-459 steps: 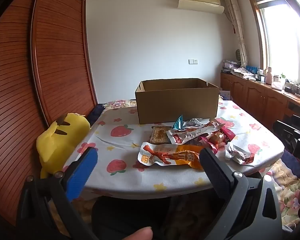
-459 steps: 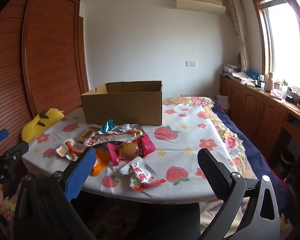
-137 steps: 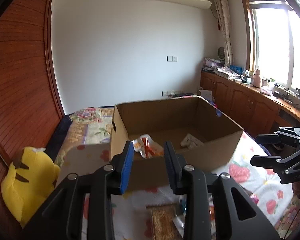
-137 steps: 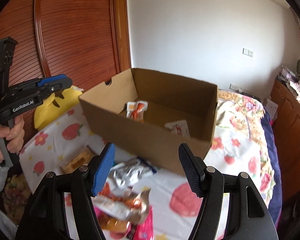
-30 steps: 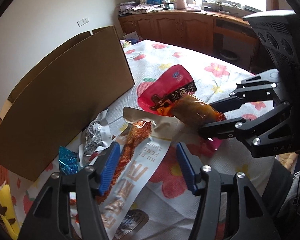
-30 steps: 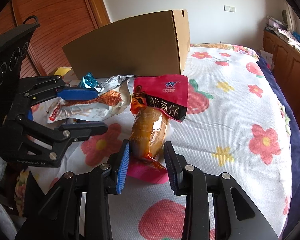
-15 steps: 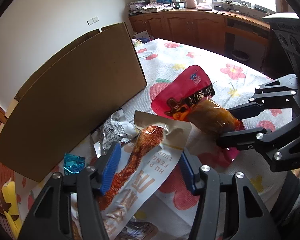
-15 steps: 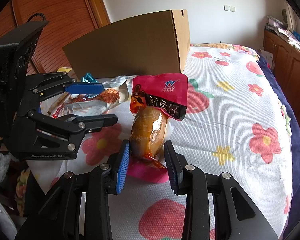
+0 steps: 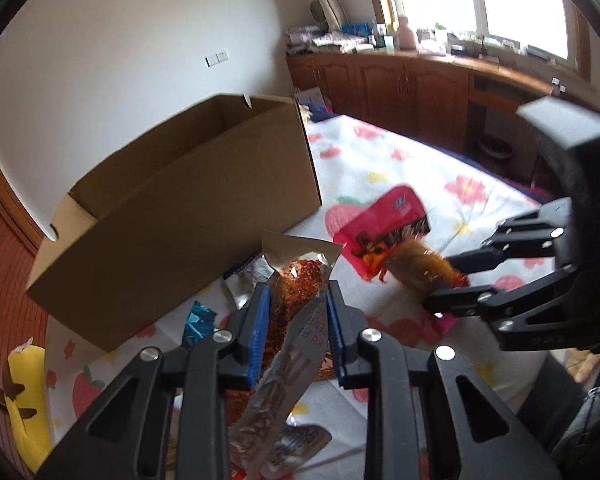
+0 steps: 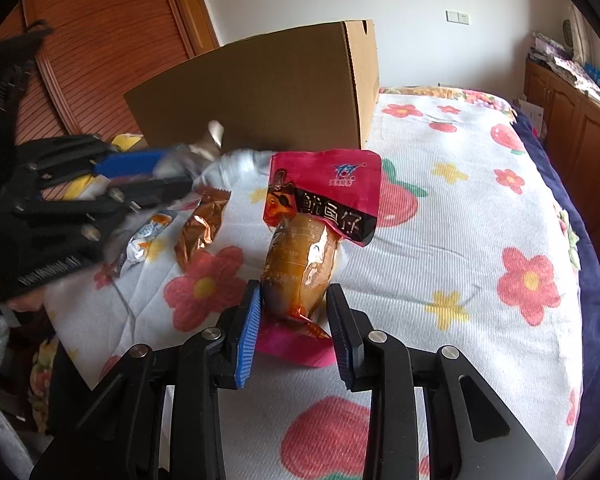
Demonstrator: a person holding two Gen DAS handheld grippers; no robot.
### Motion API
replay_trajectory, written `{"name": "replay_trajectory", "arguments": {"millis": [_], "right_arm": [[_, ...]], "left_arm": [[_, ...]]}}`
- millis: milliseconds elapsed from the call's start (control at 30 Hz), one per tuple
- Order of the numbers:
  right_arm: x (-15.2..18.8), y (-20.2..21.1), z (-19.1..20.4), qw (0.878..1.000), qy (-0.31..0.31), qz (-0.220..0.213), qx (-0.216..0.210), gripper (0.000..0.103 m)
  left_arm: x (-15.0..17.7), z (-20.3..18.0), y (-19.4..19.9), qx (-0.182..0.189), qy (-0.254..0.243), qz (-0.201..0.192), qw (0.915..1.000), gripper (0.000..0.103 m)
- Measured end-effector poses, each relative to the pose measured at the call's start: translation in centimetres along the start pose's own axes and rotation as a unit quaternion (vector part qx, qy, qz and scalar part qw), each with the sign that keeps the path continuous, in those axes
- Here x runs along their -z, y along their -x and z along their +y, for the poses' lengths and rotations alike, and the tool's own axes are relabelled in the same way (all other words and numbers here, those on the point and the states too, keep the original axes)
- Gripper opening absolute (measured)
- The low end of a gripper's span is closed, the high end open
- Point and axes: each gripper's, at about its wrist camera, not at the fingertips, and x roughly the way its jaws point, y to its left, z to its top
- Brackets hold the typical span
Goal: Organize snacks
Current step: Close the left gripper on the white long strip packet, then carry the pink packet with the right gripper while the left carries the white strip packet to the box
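Two snacks are being gripped at once, so the step in hand is the pick-up ahead of a drop into the cardboard box [image 9: 188,208].

From the left wrist view, the left gripper [image 9: 294,328] has its blue fingers [image 9: 258,320] closing on the silver packet [image 9: 296,312] with the red spiced strip inside; the packet stands up between them, its top flap raised toward the box wall and its lower end trailing below the fingers. Off to the right, the right gripper [image 9: 448,284] clasps the brown end of the red pouch [image 9: 384,220], which lies on the flowered cloth of the counter [image 9: 480,184]. The box stands just behind the heap, its open top facing up (nothing of its inside shows from here).

From the right wrist view, the right gripper's fingers [image 10: 250,320] sit narrow around the amber bulge of the red pouch, whose lower end rests on the cloth. A copper wrapper [image 10: 202,224] and a small orange-printed sachet [image 10: 148,236] lie loose beside it.

Next, judging by the layout, each packet must be lifted clear above the box rim and released inside; the long silver packet may sag or snag on the rim.
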Motion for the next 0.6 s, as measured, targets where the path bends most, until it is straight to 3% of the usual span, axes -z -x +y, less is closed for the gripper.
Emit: {"name": "replay_trajectory", "arguments": {"millis": [600], "right_arm": [[-1.6,2.6,1.3,0.999,0.012,-0.028,0.013,0.031]], "left_arm": [[-0.9,3.7,7.1,-0.022,0.061,-0.100,0.9928,0.024]]}}
